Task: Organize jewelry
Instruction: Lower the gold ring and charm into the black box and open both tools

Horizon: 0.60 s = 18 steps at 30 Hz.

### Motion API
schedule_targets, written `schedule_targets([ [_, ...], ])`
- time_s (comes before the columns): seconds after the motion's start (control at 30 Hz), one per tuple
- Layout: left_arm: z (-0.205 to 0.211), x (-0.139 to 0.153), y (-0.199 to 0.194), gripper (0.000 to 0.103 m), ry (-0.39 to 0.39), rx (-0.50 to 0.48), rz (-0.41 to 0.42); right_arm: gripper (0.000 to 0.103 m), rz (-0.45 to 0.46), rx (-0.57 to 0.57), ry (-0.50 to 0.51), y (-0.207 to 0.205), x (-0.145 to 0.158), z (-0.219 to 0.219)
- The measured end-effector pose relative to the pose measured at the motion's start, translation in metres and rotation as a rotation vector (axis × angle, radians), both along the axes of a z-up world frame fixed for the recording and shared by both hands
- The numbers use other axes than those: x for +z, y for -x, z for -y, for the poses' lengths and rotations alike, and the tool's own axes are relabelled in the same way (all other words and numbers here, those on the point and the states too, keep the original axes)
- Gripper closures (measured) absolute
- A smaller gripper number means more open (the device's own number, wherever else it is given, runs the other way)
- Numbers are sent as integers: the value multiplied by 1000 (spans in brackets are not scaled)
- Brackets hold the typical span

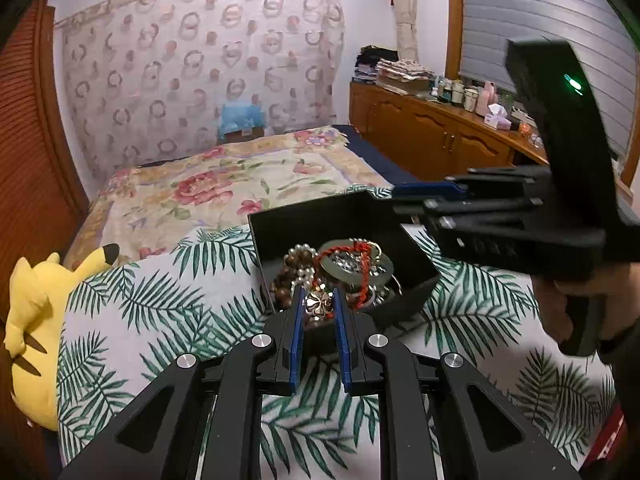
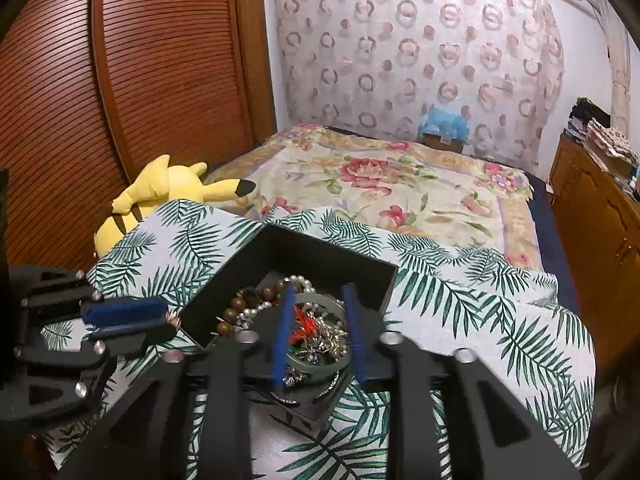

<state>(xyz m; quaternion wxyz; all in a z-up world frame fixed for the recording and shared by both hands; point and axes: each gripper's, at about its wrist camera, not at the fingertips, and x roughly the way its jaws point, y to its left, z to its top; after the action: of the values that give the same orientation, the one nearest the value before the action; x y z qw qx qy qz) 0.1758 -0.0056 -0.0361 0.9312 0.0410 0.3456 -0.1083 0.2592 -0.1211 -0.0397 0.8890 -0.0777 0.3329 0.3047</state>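
Your black box (image 1: 280, 232) (image 2: 320, 256) stands open on the cloth with green palm leaves (image 1: 160, 300) (image 2: 460, 300), which lies over the near end of the bed. All the jewelry is inside this box, in one mixed heap: a brown bead bracelet (image 1: 288, 276) (image 2: 232, 308), a string of pearls (image 1: 302, 250) (image 2: 296, 280), a pale green bangle (image 1: 384, 270) (image 2: 320, 366) and a red cord (image 1: 362, 276) (image 2: 302, 322) that runs across the bangle.

Your left gripper (image 1: 318, 312) (image 2: 168, 320) is at the near edge of the box in its own view, and just beside the left corner of the box in the right wrist view. Its blue pads stand close with a narrow gap. A silver ornament (image 1: 318, 308) shows in this gap, but I cannot tell if the pads pinch it or if it only lies in the heap below, so I cannot tell if this claw is clenched or released.

Your right gripper (image 2: 319, 292) (image 1: 400, 200) hangs above the box, tilted down. Its claw is released: the two pads are clearly apart and they press on nothing. The bangle and the red cord show between them, lower down in the box. In the left wrist view your hand (image 1: 560, 300) is around the handle of this gripper.

A yellow plush toy (image 1: 32, 312) (image 2: 160, 188) lies at the left edge of the bed, next to the brown slatted door (image 2: 140, 80)
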Motion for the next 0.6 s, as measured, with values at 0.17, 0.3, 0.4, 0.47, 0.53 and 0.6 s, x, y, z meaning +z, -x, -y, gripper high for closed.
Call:
schedule_targets([
  [0.17,0,-2,-16,90,8,27,-1,70,-6,-30,-5,1,-2,8],
  [0.3,5,-5,-26,89,6,43,-8,70,-4,-64,-22,10,-5,24],
  [0.4,6,-9,-30,84,16,58,-15,70,2,-80,-36,19,-5,35],
  [0.47,7,-10,-29,71,21,65,-15,70,11,-86,-37,26,-6,40],
  [0.53,8,-11,-25,66,20,68,-14,70,21,-96,-38,33,-5,44],
  [0.6,8,-11,-21,59,17,71,-14,70,30,-110,-46,42,-5,49],
])
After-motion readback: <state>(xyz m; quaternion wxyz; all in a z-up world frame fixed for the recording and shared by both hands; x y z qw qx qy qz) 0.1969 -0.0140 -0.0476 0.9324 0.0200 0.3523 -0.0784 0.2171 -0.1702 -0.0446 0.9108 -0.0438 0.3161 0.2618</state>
